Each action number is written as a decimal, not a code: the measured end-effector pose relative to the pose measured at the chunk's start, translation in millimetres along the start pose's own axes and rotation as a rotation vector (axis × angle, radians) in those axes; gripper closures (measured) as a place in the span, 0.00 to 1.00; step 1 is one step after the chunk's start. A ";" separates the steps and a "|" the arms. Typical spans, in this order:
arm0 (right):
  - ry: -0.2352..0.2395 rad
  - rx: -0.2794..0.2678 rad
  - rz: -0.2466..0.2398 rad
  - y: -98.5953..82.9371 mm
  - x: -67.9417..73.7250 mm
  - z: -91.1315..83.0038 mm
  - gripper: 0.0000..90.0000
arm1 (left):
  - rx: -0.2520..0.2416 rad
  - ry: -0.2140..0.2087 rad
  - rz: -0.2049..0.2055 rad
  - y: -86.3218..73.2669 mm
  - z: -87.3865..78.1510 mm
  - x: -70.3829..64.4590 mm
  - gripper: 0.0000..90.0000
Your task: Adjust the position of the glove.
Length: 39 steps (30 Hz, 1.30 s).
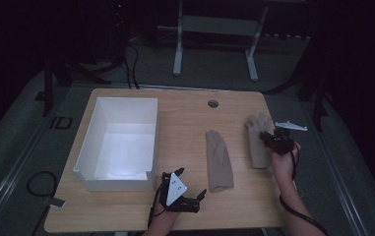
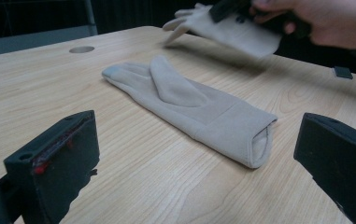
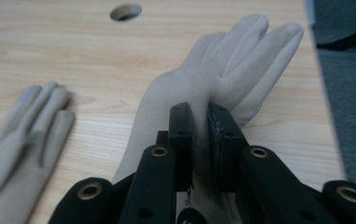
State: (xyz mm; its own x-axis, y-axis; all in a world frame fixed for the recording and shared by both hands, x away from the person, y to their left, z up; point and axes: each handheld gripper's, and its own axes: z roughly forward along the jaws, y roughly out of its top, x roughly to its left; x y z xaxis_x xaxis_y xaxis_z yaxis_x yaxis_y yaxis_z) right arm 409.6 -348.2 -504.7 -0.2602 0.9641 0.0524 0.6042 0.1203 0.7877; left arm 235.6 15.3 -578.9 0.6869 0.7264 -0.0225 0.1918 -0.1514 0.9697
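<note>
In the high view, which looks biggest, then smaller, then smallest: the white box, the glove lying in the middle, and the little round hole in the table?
1. white box, biggest by far.
2. middle glove, much smaller than the box.
3. round hole, smallest.
The glove in the right gripper looks about the same size as the middle glove, so I wouldn't rank those two.

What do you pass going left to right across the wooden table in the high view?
Open white rectangular box → left gripper, jaws open near the front edge → beige fabric glove lying flat → second beige fabric glove, pinched by the right gripper.
</note>
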 end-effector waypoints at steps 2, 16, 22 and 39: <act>-0.006 -0.009 0.003 1.0 0.6 -7.6 0.90 | 0.000 0.000 0.000 0.0 0.0 0.0 0.01; 0.015 -0.012 0.020 -40.7 3.9 -53.4 0.90 | -0.001 0.002 0.006 0.0 0.0 -0.7 0.01; 0.008 0.057 -0.002 -66.6 8.0 -39.6 0.87 | -0.001 0.002 0.007 0.0 0.0 -0.8 0.01; -0.001 0.035 -0.188 -68.2 4.6 -37.0 0.60 | -0.001 -0.002 0.009 0.0 0.0 -0.7 0.01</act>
State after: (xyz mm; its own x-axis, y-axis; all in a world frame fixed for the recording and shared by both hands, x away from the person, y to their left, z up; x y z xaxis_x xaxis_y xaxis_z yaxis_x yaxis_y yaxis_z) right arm 339.3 -360.8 -535.5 -0.3702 0.9241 -0.0945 0.5706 0.3065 0.7619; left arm 235.1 14.8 -578.9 0.6901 0.7236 -0.0142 0.1847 -0.1572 0.9701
